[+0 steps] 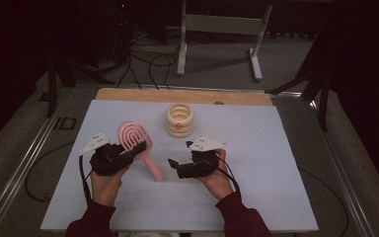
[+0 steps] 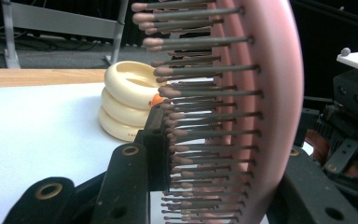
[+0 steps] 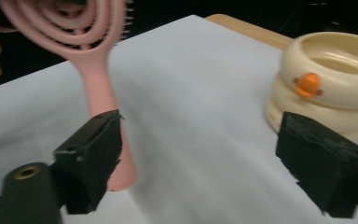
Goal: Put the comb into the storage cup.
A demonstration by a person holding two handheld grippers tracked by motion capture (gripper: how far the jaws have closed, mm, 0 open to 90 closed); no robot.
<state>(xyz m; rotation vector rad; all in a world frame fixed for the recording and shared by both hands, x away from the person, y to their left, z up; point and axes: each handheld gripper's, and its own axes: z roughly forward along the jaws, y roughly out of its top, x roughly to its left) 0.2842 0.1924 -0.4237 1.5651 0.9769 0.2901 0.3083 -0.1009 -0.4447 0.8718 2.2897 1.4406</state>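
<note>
Pink plastic hairbrush clamped, cream rings behind.
The left gripper [image 1: 139, 147] pinches the pink looped plastic hairbrush [image 1: 137, 139] across its bristled head, apparently lifted off the white tabletop [image 1: 256, 197]; the right gripper [image 1: 178, 159] gapes wide beside the stacked glossy cream rings [image 1: 180, 120].

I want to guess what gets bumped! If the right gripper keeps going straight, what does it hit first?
Probably the pink hairbrush: its handle stands just ahead of the open right gripper, beside one jaw. Depth is unclear, so it may slip past.
</note>
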